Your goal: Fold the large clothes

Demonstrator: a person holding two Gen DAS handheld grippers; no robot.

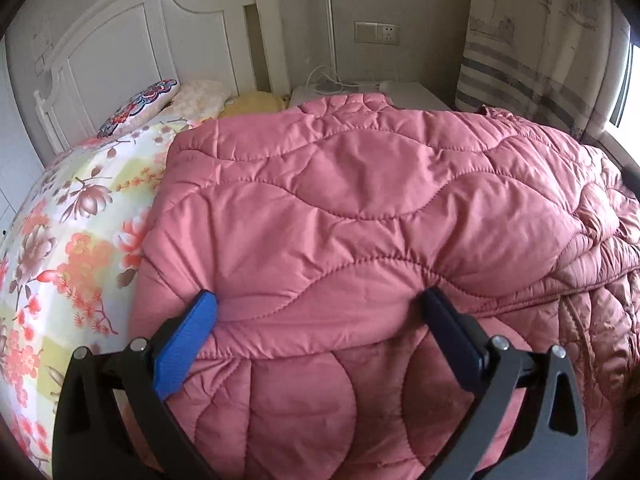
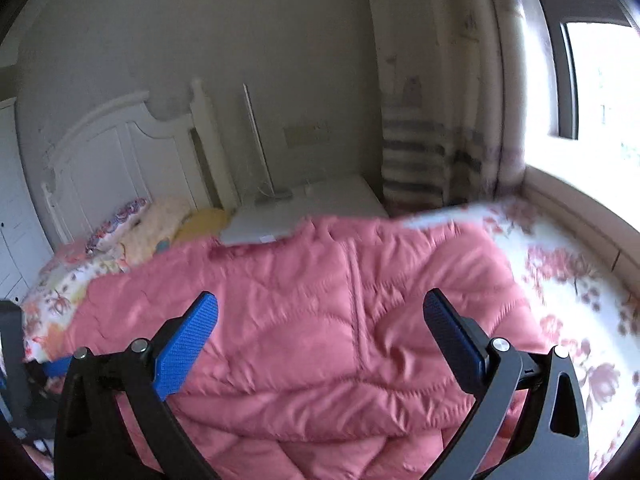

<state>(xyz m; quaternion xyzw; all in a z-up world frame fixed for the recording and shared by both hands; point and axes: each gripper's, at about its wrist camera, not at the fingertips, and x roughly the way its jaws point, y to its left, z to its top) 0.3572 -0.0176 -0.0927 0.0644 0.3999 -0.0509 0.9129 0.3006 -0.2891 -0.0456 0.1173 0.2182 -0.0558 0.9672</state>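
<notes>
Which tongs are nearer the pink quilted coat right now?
Left. The left tongs are open, pressed against the pink quilted coat; the right tongs, also open, hover above it.

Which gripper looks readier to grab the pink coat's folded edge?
Probably the left gripper: its open jaws straddle the pink coat at its folded edge. The right gripper, also open, looks higher above it.

The quilted coat [image 1: 360, 208] lies on the bedspread [image 1: 72, 240], pillows [image 1: 140, 108] behind it by the headboard [image 1: 120, 36].
</notes>
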